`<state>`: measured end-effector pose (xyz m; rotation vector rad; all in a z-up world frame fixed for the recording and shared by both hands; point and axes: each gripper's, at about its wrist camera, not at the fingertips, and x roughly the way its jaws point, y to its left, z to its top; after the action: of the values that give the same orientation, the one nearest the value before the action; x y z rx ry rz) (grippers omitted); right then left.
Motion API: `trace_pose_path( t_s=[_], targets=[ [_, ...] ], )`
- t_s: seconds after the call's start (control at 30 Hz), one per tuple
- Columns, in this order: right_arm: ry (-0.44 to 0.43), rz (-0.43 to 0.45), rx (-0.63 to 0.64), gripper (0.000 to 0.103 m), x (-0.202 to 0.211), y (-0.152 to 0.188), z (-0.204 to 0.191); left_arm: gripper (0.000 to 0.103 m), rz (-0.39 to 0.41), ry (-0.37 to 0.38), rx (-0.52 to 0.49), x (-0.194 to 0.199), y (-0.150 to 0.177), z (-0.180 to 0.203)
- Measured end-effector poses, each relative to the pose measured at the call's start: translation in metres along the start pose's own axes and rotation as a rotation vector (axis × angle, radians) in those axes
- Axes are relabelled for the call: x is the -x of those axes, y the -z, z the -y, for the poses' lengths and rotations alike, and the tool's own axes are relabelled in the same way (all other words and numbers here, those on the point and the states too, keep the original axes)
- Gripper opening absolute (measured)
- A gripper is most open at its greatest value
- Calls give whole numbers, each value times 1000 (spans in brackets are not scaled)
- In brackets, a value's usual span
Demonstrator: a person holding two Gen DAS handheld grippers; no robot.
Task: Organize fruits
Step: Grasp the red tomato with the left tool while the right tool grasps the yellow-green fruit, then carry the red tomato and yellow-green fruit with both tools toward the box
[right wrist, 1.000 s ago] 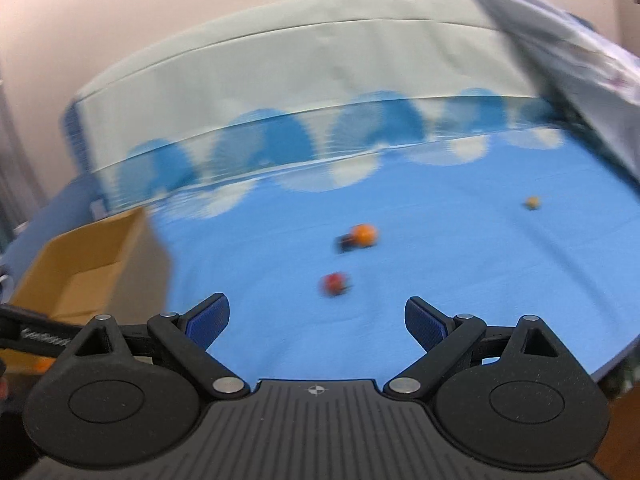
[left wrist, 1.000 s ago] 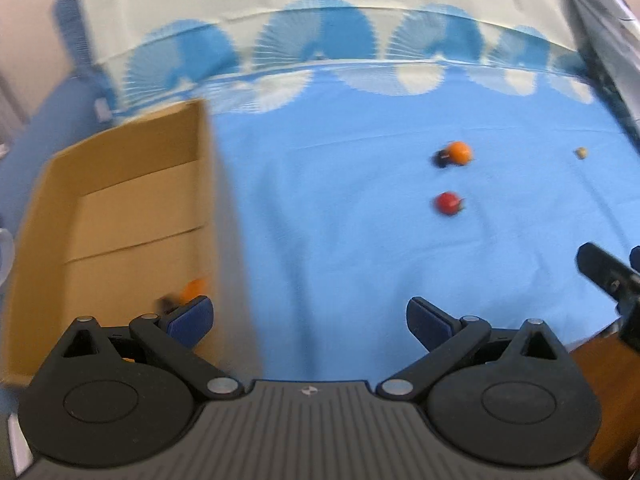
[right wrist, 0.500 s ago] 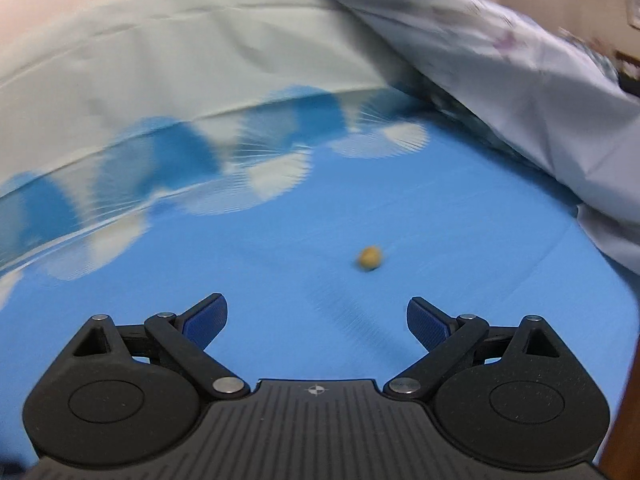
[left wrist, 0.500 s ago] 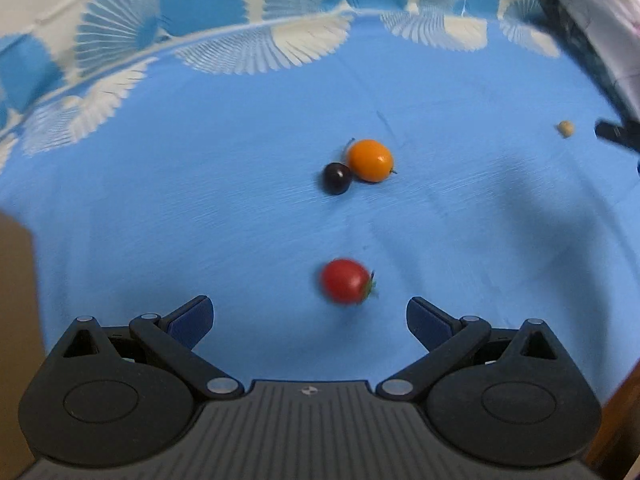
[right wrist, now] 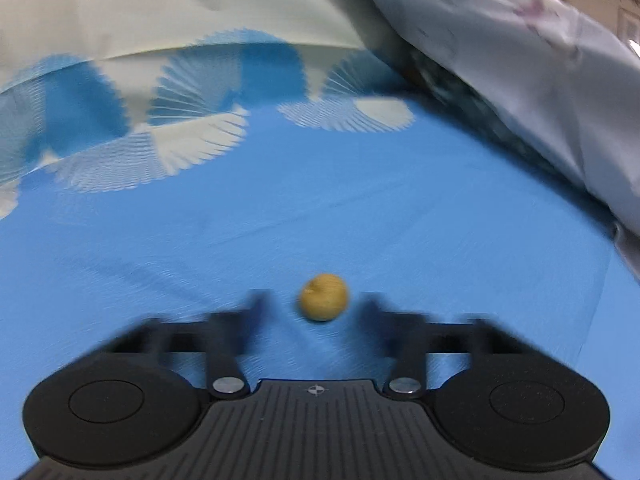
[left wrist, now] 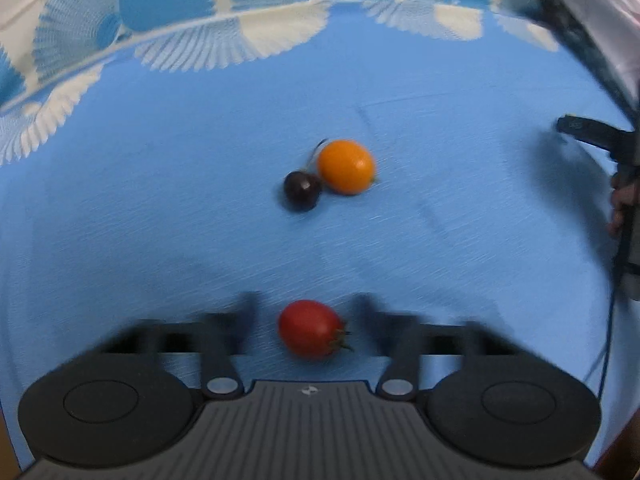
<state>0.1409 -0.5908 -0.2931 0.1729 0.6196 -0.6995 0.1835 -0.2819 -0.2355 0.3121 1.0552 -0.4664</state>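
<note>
Little is done as far as these views show. Four fruits lie loose on the blue cloth (left wrist: 160, 208), and no container is in sight in either view.

The left gripper (left wrist: 306, 312) sits low in the frame with the tomato (left wrist: 310, 330) between its fingers. Its jaws have just been closing and are smeared by blur. A strip of cloth shows on each side of the tomato, so the pads do not yet press on it and the jaws count as released. The tomato rests on the cloth.

The right gripper (right wrist: 312, 308) has the yellow fruit (right wrist: 323, 297) between its fingers at lower centre. The fingers are blurred and the contact itself is unclear, but I judge the jaws clenched on the fruit, which sits on the cloth.

Left to do: lift both fruits and carry them off, then come back for the orange fruit (left wrist: 346, 166) and the dark fruit (left wrist: 302, 191). These two touch each other at the centre of the left view, well apart from the tomato.

Nothing blocks either grasp. A grey quilt (right wrist: 520, 60) heaps along the upper right, clear of the yellow fruit. At the right edge of the left view the other gripper shows with a hand (left wrist: 622, 208) and a thin cable (left wrist: 604, 340), away from the fruits. The round fruits may roll if nudged.
</note>
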Motion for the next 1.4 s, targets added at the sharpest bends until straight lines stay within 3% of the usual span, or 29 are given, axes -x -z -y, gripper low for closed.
trace_pose_path(
  t_s=[0.27, 0.6, 0.9, 1.4],
  targets=[
    [-52, 19, -68, 27, 53, -6, 9, 36, 22, 13, 32, 37, 9, -12],
    [-264, 5, -103, 27, 199, 14, -12, 36, 65, -51, 57, 142, 34, -34],
    [-452, 11, -99, 27, 333, 30, -53, 36, 98, -82, 98, 241, 88, -62],
    [-745, 32, 99, 27, 508, 66, -132, 36, 179, -178, 247, 358, 189, -142]
  ],
)
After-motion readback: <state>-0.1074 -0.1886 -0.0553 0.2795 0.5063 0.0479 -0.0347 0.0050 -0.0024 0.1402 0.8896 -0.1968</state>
